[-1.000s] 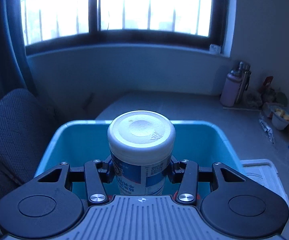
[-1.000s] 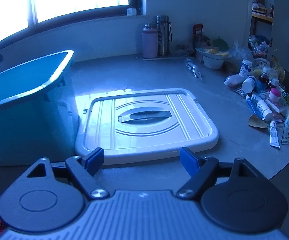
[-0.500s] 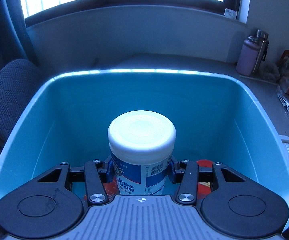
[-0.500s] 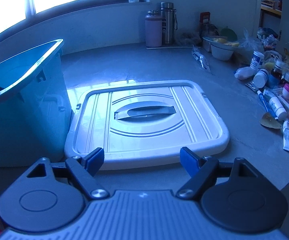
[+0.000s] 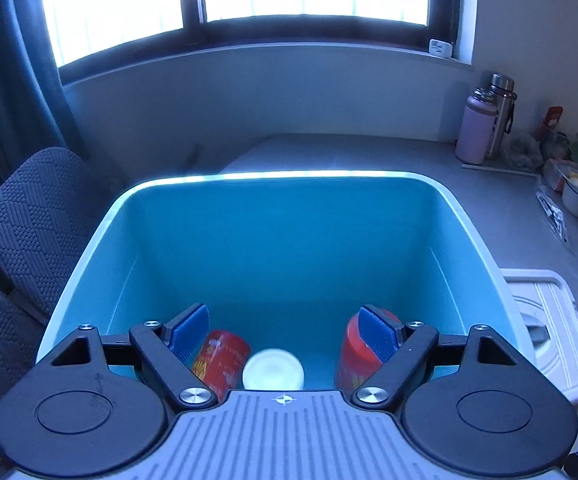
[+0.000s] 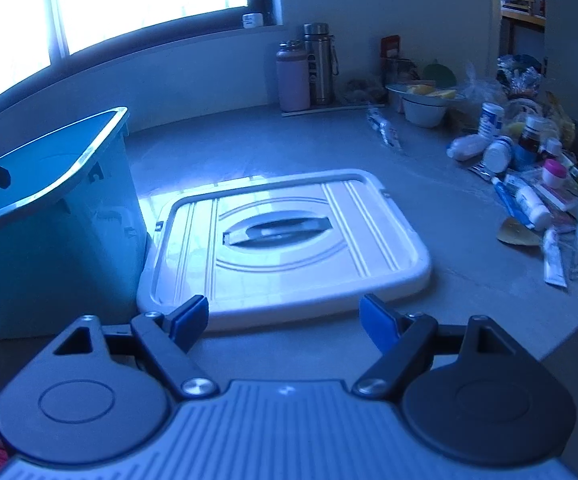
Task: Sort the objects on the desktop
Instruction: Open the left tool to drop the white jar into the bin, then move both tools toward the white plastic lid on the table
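My left gripper is open and empty above the blue bin. Far below, in the bin, the white-lidded canister shows between two red containers, one on the left and one on the right. My right gripper is open and empty over the table, just in front of the bin's white lid. The bin also shows in the right wrist view, at the left. A pile of small bottles and tubes lies at the table's right.
A pink bottle and a steel flask stand at the back wall. A white bowl sits near them. Grey chairs stand left of the bin. The table edge runs at the right front.
My left gripper opened and let go of the white-lidded canister, which now sits low in the bin. My right gripper shifted slightly left and nearer the lid, still open.
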